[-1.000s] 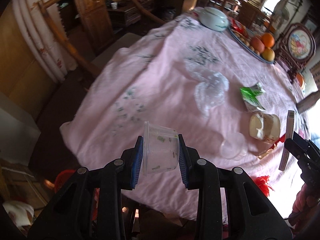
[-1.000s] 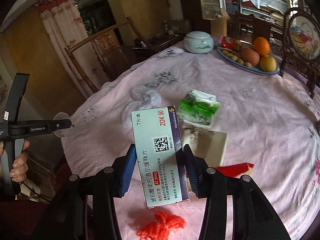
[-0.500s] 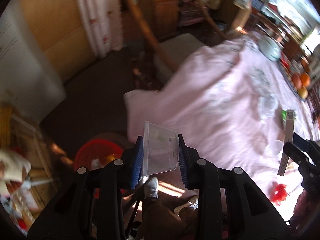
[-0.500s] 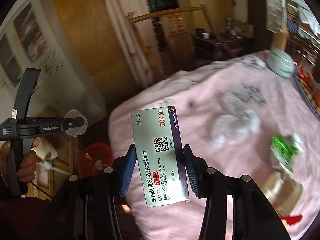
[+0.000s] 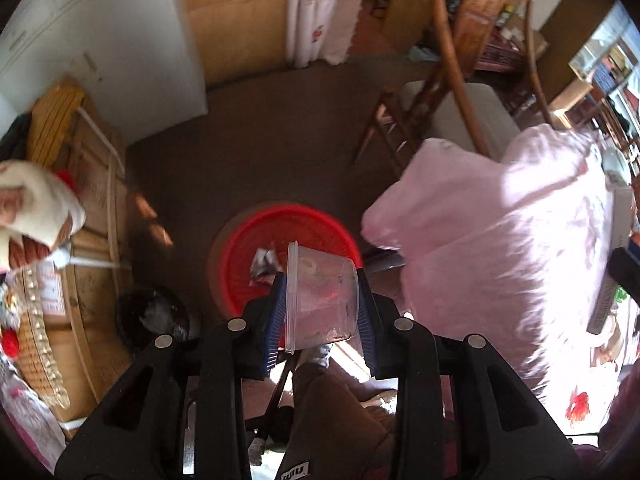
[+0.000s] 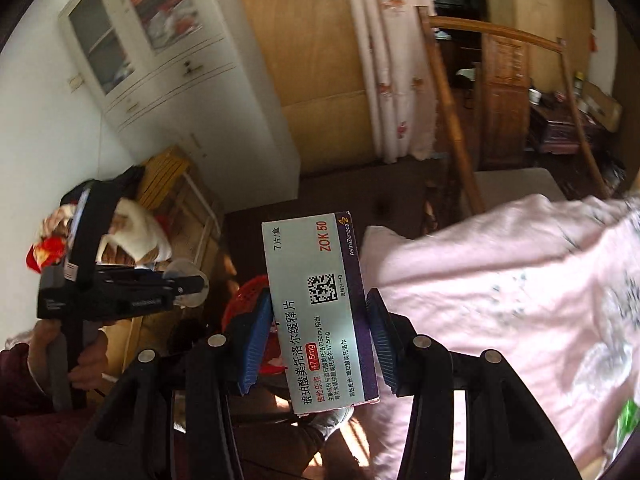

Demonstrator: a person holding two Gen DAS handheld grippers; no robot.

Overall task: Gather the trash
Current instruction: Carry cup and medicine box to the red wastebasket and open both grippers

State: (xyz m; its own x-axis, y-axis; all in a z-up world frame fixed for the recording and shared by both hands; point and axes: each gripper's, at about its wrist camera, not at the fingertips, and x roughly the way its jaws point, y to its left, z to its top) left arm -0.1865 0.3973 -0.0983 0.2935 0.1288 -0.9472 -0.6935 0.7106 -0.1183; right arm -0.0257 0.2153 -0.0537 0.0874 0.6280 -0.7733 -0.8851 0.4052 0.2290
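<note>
While angled steeply down at the floor, clenched the left gripper (image 5: 320,276) on a clear cup (image 5: 320,300), blue pads (image 5: 274,320) pressed against its two sides. Held the cup on its side, rim to the left, base to the right, with smears and scraps inside. Hung it above the near edge of a red bin (image 5: 248,248) on the dark floor. Saw a crumpled wrapper (image 5: 262,264) already lying in the bin. Showed a shoe (image 5: 316,354) and a brown trouser leg under the gripper. Caught a pink cloth (image 5: 500,240) draped off the table to the right, with a wooden chair (image 5: 448,80) beyond it.

Gripped a flat pill box (image 6: 316,300) in the right gripper (image 6: 318,294), jaws squeezed on its long edges, printed face toward the camera, one end raised past the fingertips. Read "ZOK 50" and a square code on it. Kept the box beside the cloth's hanging edge, with part of the red bin peeking out behind its left side. Could not tell whether the box hung over the bin or just beside it. From the right wrist, also took in a hand (image 6: 84,364) around the left gripper's handle on the far left, the cup's round end at its tip. Beyond, made out a white cabinet (image 6: 160,60) and a flowered curtain (image 6: 392,60).
</note>
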